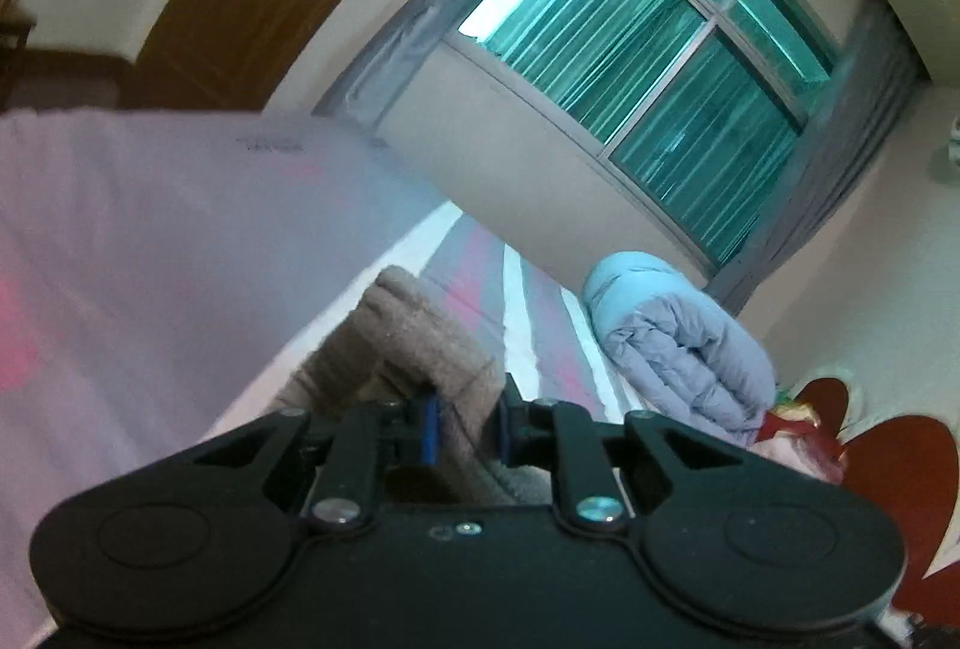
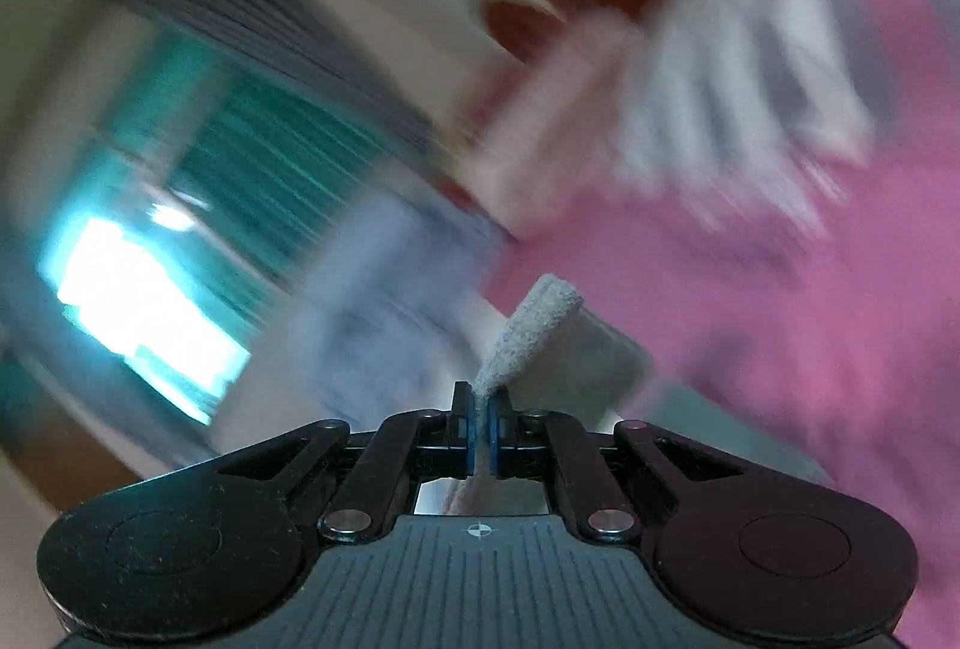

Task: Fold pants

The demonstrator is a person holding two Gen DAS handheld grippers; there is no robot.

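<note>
Evidently a lifting step is in hand, judged from both views: the pants are pinched at two places and raised off the bed, ready to be carried over into a fold.

From the left wrist view, the left gripper (image 1: 465, 427) is seen closed on a thick bunch of the beige, fleecy pants (image 1: 414, 343); the cloth is wedged between the blue-padded fingers (image 1: 428, 430) and bulges forward and to the left of them; beyond it the striped bed (image 1: 522, 313) is seen, with a rolled pale-blue quilt (image 1: 678, 343) lying well apart near the window (image 1: 648, 67); a pale pink sheet of cloth (image 1: 150, 259) fills the left side.

From the right wrist view, much is blurred; the right gripper (image 2: 479, 433) is seen shut on a thin edge of the pants (image 2: 540, 337), which stands up from between the fingers (image 2: 462, 427) and fans out to the right; a pink surface (image 2: 780, 319) lies behind.

For the next move, it is judged that both grips must be held firm and kept level with each other, so that the edge is laid down squarely; slippage from the thin right-hand pinch is the likelier risk.
</note>
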